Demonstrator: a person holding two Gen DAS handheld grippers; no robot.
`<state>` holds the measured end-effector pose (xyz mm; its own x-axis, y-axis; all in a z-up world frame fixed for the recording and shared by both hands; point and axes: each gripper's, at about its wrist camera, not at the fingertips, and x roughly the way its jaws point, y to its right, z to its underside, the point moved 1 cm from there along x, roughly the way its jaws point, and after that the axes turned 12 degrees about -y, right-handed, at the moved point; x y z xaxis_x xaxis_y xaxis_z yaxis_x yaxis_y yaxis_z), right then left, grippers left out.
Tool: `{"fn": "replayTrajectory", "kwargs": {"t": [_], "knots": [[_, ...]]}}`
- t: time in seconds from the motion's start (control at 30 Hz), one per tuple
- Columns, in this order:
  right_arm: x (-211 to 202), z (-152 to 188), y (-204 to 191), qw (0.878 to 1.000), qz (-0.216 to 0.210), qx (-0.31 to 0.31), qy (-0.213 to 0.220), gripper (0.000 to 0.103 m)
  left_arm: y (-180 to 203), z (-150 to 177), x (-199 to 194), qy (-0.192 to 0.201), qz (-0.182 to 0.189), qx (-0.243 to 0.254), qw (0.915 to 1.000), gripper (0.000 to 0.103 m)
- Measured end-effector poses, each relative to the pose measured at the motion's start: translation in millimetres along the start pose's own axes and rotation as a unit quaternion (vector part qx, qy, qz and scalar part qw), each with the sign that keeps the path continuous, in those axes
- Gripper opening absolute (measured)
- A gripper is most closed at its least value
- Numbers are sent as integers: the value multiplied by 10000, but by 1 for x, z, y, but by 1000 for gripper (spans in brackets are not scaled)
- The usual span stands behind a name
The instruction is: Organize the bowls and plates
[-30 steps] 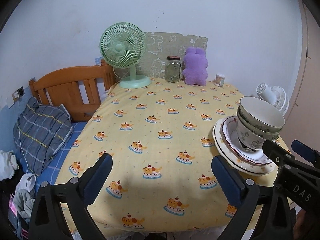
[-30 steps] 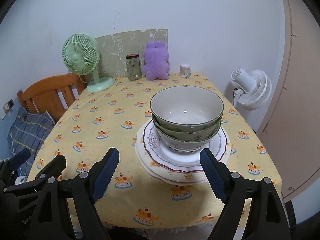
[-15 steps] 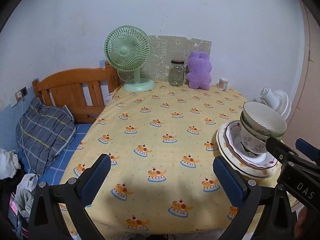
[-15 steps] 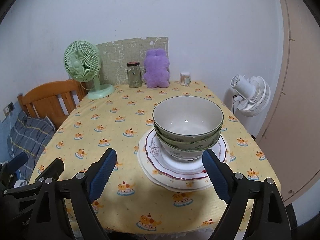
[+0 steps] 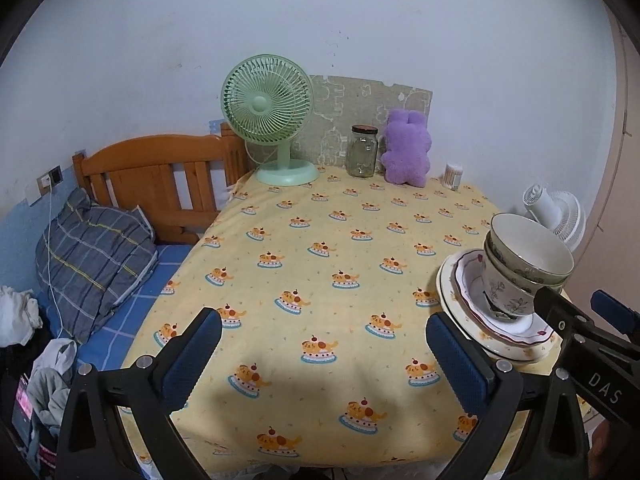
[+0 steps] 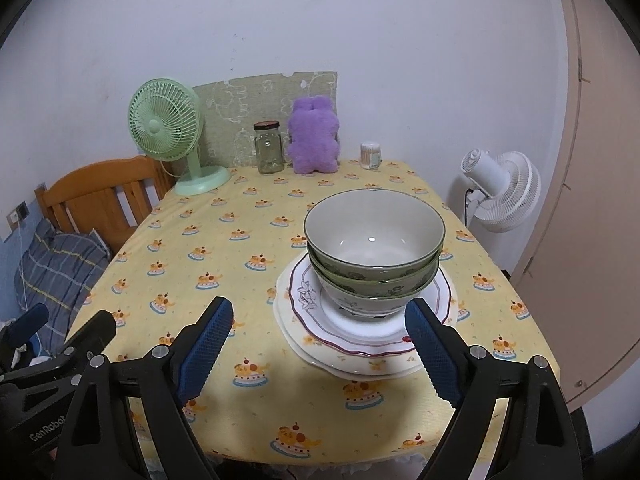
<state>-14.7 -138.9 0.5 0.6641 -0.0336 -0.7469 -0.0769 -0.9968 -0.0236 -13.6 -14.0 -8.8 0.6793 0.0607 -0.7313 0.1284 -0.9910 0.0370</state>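
R gripper (image 6: 318,344) hangs wide open, nothing in it, just short of the bowls (image 6: 374,248) stacked on plates (image 6: 360,336). L gripper (image 5: 324,354) wide open too, over bare cloth (image 5: 320,240), holding nothing

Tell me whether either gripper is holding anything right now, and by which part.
Nothing is held. The left gripper and right gripper are both open, short of the stacked bowls.

Left gripper (image 5: 322,354) held wide, nothing between jaws, over yellow tablecloth (image 5: 320,280). Nested bowls (image 5: 524,268) tilted on stacked plates (image 5: 476,320) at right; right gripper (image 5: 580,320) beside them.
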Motion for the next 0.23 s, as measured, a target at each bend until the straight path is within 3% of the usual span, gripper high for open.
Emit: {"fn": "replayTrajectory", "kwargs": {"t": [0.23], "knots": [[-1, 0, 0, 10000, 1, -7, 3, 90, 3, 2, -6, 57, 11, 77, 10000, 103]]}}
